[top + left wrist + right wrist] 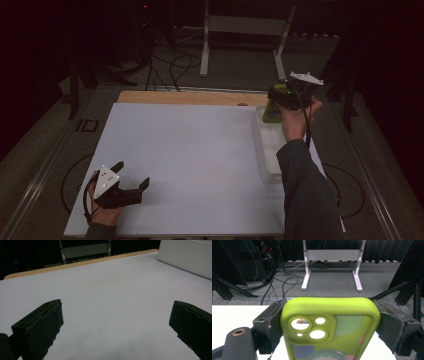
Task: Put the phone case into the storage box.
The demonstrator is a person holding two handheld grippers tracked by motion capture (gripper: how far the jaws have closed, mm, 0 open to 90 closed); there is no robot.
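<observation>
High view: left gripper [134,186] low at the near left of the white tabletop [190,150], fingers released, wide apart, nothing between them, grey plate on top. Right gripper [276,95] raised at the far right, above the far end of a clear bin [265,150] that sits along the tabletop's right edge. It grips a green phone case [272,112], which hangs below the gripper over the bin's far end. Dark sleeve [305,195] runs up from the bottom right. Wooden strip along the far tabletop edge; white stand [245,30] and cables on the floor behind.

Left gripper view: both black fingers [40,327] spread to the frame's sides, bare white tabletop between them. Bin wall [185,257] at upper right, well apart.

Right gripper view: case [329,327] fills the centre, back side toward the camera, camera cut-outs at upper left, coloured print lower down. Fingers [270,327] clenched on its two long sides, touching both. Case is held off the tabletop, top end pointing toward the stand [332,255] and floor cables.
</observation>
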